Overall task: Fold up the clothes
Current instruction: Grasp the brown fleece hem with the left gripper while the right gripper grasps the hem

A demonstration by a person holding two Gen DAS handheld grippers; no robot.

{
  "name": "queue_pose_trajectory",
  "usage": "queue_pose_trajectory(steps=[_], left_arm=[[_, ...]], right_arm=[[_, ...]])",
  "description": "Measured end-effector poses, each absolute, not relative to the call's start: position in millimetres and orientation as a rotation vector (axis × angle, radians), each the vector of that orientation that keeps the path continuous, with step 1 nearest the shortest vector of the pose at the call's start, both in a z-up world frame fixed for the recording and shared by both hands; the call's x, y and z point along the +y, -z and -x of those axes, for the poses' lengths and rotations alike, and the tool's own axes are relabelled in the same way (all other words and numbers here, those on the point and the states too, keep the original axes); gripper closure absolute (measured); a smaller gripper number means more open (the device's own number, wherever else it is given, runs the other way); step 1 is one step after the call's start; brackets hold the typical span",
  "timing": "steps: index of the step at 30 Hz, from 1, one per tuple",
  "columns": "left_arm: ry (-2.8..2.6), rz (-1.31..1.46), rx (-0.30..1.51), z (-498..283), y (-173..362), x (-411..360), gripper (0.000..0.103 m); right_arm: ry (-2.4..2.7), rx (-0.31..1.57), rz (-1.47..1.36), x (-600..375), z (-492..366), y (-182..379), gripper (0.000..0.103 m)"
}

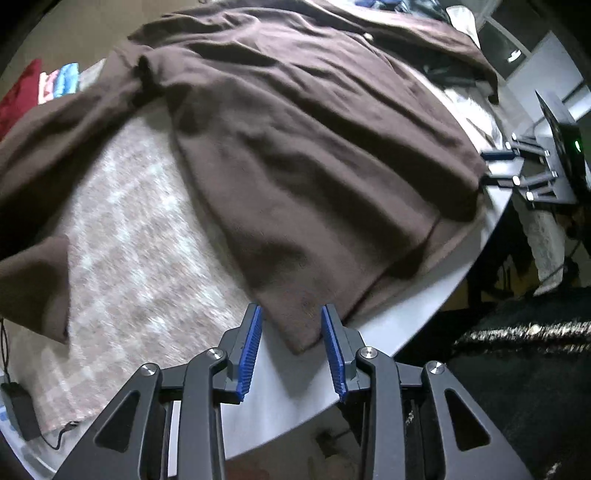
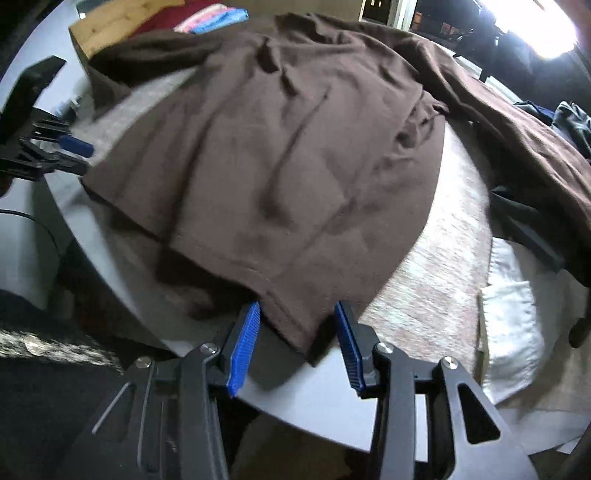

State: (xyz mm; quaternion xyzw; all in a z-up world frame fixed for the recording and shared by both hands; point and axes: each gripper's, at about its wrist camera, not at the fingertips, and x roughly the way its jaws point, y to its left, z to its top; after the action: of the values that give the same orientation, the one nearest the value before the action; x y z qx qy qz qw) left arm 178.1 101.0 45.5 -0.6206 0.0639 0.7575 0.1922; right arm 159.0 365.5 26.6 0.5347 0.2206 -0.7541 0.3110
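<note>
Across the round white tabletop point(image 1: 424, 295) lies a brown shirt point(image 1: 295, 147), spread flat with its hem toward both cameras and its sleeves thrown outward, resting mostly on a pale patterned cloth point(image 1: 140, 266) that covers the top. At one lower corner of the hem the left claw point(image 1: 291, 347) stands wide, blue pads either side of the fabric corner. At the opposite corner the right claw point(image 2: 297, 347) is likewise wide around the hem. Folded coloured clothes point(image 2: 210, 18) sit at the far edge.
</note>
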Motion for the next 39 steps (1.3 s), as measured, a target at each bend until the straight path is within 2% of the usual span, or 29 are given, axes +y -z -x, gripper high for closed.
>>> queue_pose_trajectory(steps=[6, 8, 9, 10, 12, 14, 20, 24, 25, 28, 33, 35, 37, 39], left_arm=[[-2.105, 1.748, 0.213, -188, -35, 106, 0.066], [-2.133, 1.749, 0.225, -187, -33, 106, 0.066], [-2.148, 1.748, 0.209, -185, -33, 104, 0.067], [-2.159, 1.744, 0.186, -183, -33, 103, 0.07], [-2.175, 1.73, 0.15, -180, -34, 100, 0.092], [-2.206, 1.704, 0.162, -179, -40, 100, 0.099], [-2.342, 1.611, 0.045, -194, -101, 67, 0.099], [-2.425, 1.584, 0.013, -209, -136, 42, 0.099], [-2.419, 1.59, -0.002, -211, -131, 45, 0.099], [-2.365, 1.675, -0.038, -215, -95, 53, 0.099], [-2.287, 1.787, -0.02, -213, -51, 57, 0.099], [-2.279, 1.782, -0.005, -212, -50, 60, 0.099], [-2.271, 1.767, 0.0, -212, -52, 62, 0.099], [-2.267, 1.769, 0.012, -211, -52, 64, 0.099]], right_arm=[[1.967, 0.609, -1.426, 365, -158, -17, 0.062], [1.968, 0.552, -1.444, 372, -153, -20, 0.068], [1.968, 0.52, -1.455, 375, -150, -22, 0.078], [1.969, 0.488, -1.465, 379, -147, -23, 0.088], [1.975, 0.426, -1.482, 387, -141, -27, 0.096], [1.995, 0.368, -1.487, 395, -137, -33, 0.098], [2.151, 0.094, -1.398, 434, -143, -87, 0.101], [2.281, -0.185, -1.306, 480, -158, -129, 0.101], [2.31, -0.259, -1.28, 492, -162, -139, 0.101], [2.294, -0.405, -1.397, 508, -153, -98, 0.101], [2.245, -0.31, -1.612, 502, -150, -40, 0.101], [2.276, -0.144, -1.646, 492, -150, -37, 0.1], [2.326, -0.033, -1.635, 487, -151, -42, 0.089], [2.357, 0.058, -1.593, 477, -157, -52, 0.087]])
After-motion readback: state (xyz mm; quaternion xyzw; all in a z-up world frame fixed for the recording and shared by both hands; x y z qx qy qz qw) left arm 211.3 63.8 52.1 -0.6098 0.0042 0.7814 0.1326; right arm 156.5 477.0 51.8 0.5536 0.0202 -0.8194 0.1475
